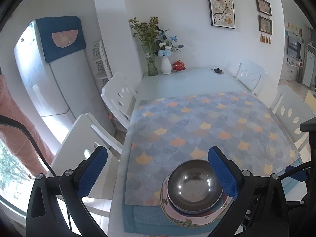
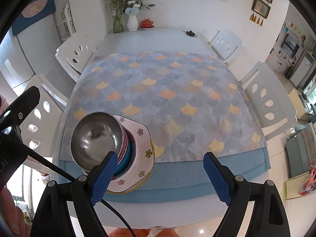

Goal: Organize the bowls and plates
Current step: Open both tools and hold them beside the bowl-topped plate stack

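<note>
Dining table (image 2: 158, 39) underneath, and right at its near edge sits the stack: steel bowl (image 2: 94, 136) nested in coloured bowls on flowered plates (image 2: 138, 158), looking already tidied. Left gripper (image 1: 158, 169) spread wide, empty; right gripper (image 2: 158, 175) likewise, beside it. Beyond, patterned cloth (image 2: 167, 90), then vases (image 2: 132, 22) against the wall.

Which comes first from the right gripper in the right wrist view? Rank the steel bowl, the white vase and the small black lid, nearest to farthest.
From the right gripper:
1. Steel bowl, atop the stacked dishes at the near table edge, beside its left finger.
2. and 3. White vase, far end against the wall, and small black lid, far end toward the right: too close to call.
</note>
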`<state>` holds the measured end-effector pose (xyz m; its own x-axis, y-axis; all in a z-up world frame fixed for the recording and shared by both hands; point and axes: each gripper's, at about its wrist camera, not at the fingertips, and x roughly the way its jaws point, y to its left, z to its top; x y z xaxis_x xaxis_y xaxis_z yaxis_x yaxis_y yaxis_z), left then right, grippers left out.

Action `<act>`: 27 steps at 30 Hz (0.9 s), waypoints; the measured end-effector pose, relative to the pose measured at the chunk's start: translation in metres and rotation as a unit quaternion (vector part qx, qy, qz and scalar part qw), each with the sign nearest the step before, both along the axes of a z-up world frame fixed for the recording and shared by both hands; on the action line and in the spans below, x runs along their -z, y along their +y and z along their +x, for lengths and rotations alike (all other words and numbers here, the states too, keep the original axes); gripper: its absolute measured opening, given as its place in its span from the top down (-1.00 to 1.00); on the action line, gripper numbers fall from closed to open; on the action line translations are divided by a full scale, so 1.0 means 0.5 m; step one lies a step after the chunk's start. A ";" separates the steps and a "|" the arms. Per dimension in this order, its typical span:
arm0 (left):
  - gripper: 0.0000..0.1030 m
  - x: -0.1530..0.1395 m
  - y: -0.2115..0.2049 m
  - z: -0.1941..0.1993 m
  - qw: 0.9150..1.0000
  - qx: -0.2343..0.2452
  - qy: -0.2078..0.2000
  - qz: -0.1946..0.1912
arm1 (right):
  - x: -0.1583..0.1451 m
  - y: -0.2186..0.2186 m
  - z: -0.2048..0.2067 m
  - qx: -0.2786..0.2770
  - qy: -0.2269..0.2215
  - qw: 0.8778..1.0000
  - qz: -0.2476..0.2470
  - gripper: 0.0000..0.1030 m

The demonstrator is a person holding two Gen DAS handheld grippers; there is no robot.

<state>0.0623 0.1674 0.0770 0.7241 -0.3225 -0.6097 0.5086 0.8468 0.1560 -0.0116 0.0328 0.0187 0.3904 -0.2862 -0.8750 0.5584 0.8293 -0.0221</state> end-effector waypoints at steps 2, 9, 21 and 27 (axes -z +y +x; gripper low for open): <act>-0.99 0.003 -0.001 0.005 1.000 0.002 0.005 -0.001 | 0.002 -0.002 0.001 0.001 0.001 1.000 0.004 -0.68; -0.99 0.006 -0.006 0.004 1.000 0.004 0.005 0.001 | 0.008 -0.008 0.001 0.004 0.004 1.000 0.014 -0.68; -0.99 0.002 -0.012 -0.007 1.000 0.001 -0.006 0.007 | 0.015 -0.009 -0.003 0.006 0.004 1.000 0.021 -0.68; -0.99 0.005 -0.009 -0.001 1.000 -0.001 0.001 0.006 | 0.019 -0.012 -0.001 0.003 0.006 1.000 0.026 -0.68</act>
<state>0.0620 0.1631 0.0746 0.7236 -0.3138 -0.6148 0.5074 0.8457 0.1655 -0.0121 0.0269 0.0092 0.3775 -0.2416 -0.8939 0.5628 0.8264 0.0143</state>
